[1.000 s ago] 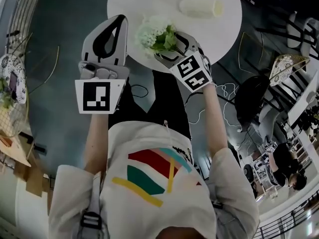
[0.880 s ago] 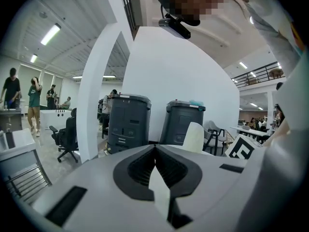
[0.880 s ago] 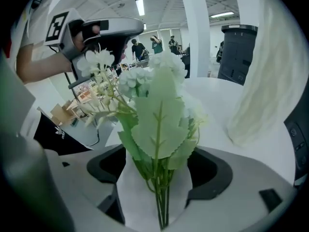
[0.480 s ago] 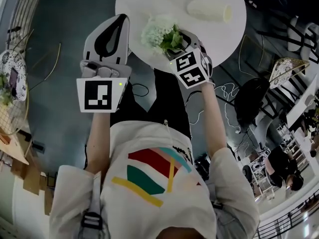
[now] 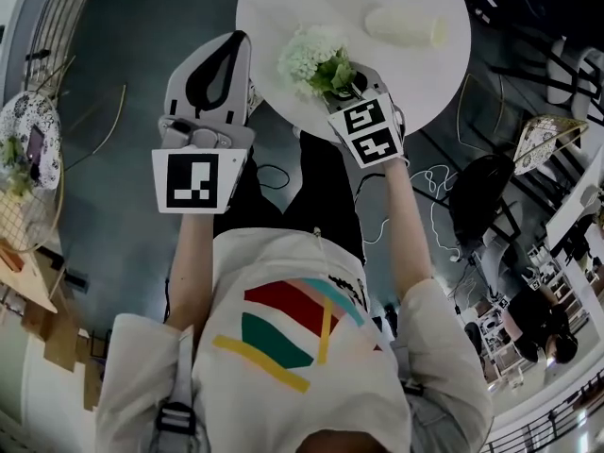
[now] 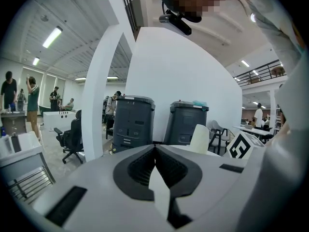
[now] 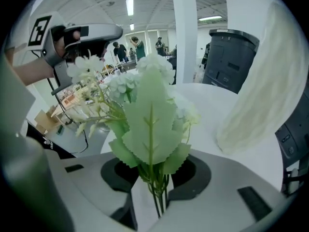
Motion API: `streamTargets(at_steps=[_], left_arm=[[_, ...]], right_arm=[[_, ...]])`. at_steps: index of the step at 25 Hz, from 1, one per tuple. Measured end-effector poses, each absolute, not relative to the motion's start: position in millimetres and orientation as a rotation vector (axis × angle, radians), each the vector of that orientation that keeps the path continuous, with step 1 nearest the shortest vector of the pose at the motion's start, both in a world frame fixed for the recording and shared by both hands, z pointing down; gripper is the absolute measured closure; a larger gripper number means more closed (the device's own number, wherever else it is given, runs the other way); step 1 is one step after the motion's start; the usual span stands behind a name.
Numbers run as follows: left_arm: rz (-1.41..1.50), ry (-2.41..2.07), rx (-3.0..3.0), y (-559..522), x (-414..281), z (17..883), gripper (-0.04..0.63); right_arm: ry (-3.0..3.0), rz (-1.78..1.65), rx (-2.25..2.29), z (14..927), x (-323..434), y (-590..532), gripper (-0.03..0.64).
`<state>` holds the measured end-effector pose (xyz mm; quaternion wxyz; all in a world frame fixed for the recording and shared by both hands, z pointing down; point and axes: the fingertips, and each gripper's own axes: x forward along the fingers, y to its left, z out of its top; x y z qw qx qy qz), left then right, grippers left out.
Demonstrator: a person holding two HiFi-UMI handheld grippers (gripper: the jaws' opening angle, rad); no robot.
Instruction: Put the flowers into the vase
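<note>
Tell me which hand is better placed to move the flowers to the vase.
Right. The right tool has just been closing its jaws on the flowers, stems between them, and the vase sits close by on the table. The left tool is shut and empty.

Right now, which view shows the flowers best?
The right gripper view: the flowers fill it, stems pinched in the right gripper, whose jaws have just been closing. The head view shows them small from above; the left gripper view shows none.

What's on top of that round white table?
A cream vase, seemingly on its side, rests on the table. The flowers are over its near edge, hiding the surface beneath them.
</note>
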<state>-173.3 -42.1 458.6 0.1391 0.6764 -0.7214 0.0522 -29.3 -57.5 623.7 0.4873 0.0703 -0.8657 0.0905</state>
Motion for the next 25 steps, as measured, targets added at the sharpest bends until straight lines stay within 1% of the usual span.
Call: streamTargets(at_steps=[4, 8, 15, 20, 25], left_arm=[[0.127, -2.117, 1.964, -40.1, -183.8, 441.6, 0.589], [0.105, -2.156, 2.003, -42.5, -191.7, 411.3, 0.588], [-0.057, -2.161, 2.044, -48.9, -209.9, 354.1, 0.589], [-0.086, -2.133, 2.224, -64.6, -188.6, 298.0, 0.589], [-0.154, -2.073, 2.358, -67.1, -170.8, 262.3, 0.589]], right_arm=[[-2.241, 0.264, 0.231, 587.2, -53.5, -63.7, 0.46], [-2.398, 0.244, 0.326, 530.1, -71.9, -76.6, 0.46], [-2.659, 0.204, 0.539, 417.7, -101.3, -88.9, 0.46], [-2.773, 0.09, 0.685, 346.5, -93.1, -91.3, 0.46], [-2.941, 0.057, 0.859, 277.9, -69.3, -80.5, 0.461]])
